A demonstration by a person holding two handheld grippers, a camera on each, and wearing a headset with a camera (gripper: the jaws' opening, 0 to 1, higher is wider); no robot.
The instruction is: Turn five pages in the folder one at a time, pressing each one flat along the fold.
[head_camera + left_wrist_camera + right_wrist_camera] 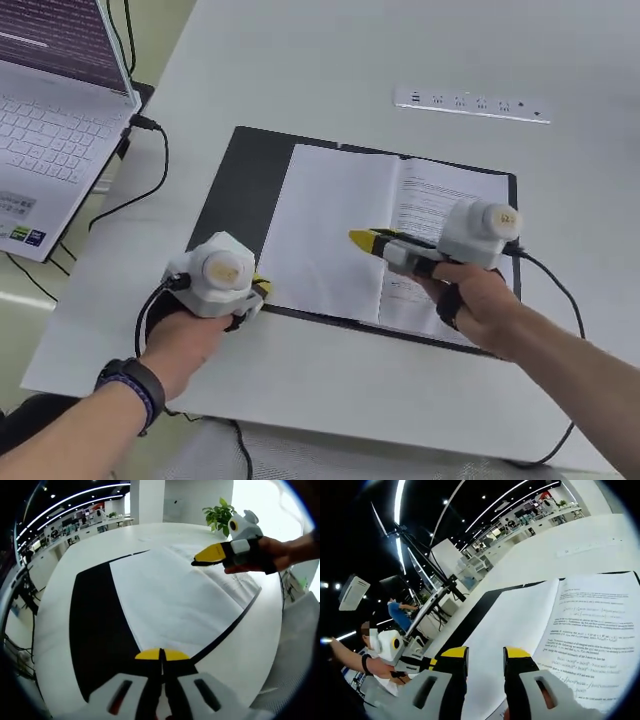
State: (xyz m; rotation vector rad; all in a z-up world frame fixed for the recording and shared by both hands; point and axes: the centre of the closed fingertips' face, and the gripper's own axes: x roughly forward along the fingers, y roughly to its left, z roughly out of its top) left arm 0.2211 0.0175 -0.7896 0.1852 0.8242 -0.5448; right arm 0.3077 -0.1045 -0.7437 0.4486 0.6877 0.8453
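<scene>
The right claw (360,239), narrowly parted and empty, is hovering at the folder's (240,190) fold, probably pressing. The left claw (161,654), pinched together empty, is waiting at seven o'clock. Next move is probably catching the right page's (450,200) edge.

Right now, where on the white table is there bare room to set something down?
Free: the white table beyond the open black folder, left of the white power strip; also the near strip before the folder. Crowded: the left side, with white laptop and black cable; the left gripper and right gripper sit at the folder.

Matt black folder (235,195), smooth paper page (325,230), matt table (300,70)
</scene>
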